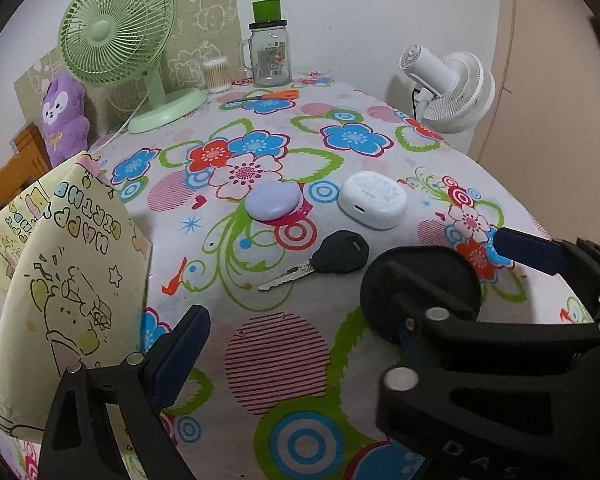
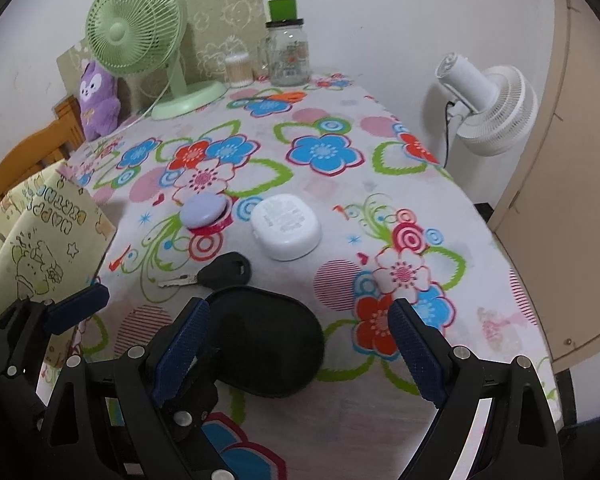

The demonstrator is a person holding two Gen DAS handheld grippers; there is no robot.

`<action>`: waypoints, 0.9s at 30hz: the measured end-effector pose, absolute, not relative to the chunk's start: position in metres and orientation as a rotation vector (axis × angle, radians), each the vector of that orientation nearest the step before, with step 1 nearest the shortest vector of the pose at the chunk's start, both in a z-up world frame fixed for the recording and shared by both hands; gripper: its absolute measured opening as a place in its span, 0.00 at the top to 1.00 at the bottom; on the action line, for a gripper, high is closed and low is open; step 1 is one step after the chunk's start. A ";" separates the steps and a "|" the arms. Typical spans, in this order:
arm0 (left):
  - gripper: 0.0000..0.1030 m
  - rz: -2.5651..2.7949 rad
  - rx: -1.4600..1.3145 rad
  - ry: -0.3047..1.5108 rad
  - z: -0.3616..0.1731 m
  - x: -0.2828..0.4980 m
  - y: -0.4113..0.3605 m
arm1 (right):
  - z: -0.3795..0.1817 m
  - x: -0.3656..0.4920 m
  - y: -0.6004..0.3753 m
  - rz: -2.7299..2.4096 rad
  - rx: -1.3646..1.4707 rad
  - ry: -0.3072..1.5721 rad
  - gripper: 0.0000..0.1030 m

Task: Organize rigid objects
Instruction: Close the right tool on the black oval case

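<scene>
Shows a table under a flowered tablecloth, seen along both pairs of tongs.

Left gripper: released, jaws spread wide. Only its left finger shows plainly. The other side is crowded by black linkage, and the parts there cannot be told apart.

Right gripper: released, both blue pads well apart and clamped on nothing. Hangs over the near part of the table, pointing steeply down.

Black oval case: lies flat on the cloth, partly between the right jaws and close against the left-hand pad. Cannot tell whether pad and case touch.

Key: black head, bare metal blade, flat on the cloth just beyond the black oval case.

Lilac round case and white case: side by side past the key, near each other but apart, at mid-table.

Paper gift bag: pale yellow with cartoon print, stands at the table's left edge, beside the left finger.

Far end of the table: green fan, tub of cotton swabs, glass jar mug with a green top, and orange-handled scissors in front of the mug.

Off the table: purple plush toy at far left, white fan at right.
</scene>
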State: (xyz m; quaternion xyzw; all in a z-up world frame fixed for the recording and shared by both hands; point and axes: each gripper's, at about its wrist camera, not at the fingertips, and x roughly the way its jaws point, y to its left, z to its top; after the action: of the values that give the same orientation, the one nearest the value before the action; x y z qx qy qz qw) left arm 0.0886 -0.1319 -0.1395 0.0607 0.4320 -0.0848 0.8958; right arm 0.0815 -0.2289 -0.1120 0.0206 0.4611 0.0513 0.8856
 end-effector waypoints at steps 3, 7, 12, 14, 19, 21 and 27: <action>0.06 -0.183 0.124 0.898 -0.141 0.087 -0.130 | -0.114 0.083 -0.223 0.123 0.036 0.967 0.10; 0.06 -0.187 0.126 0.906 -0.143 0.085 -0.127 | -0.116 0.084 -0.215 0.137 0.013 0.972 0.10; 0.06 -0.193 0.129 0.925 -0.148 0.085 -0.126 | -0.122 0.085 -0.208 0.142 -0.001 0.999 0.10; 0.06 -0.191 0.132 0.932 -0.151 0.084 -0.127 | -0.126 0.085 -0.209 0.136 0.011 1.018 0.10; 0.06 -0.199 0.123 0.934 -0.153 0.084 -0.129 | -0.130 0.082 -0.213 0.126 0.040 1.031 0.29; 0.06 -0.197 0.120 0.933 -0.152 0.086 -0.130 | -0.130 0.082 -0.213 0.114 0.030 1.026 0.44; 0.06 -0.197 0.123 0.938 -0.153 0.093 -0.135 | -0.129 0.085 -0.222 0.082 0.034 1.012 0.69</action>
State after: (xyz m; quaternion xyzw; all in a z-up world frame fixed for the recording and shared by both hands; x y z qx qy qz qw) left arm 0.0934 -0.1352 -0.1527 0.0592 0.4512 -0.0947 0.8854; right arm 0.0845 -0.2223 -0.1293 0.0161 0.4846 0.0393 0.8737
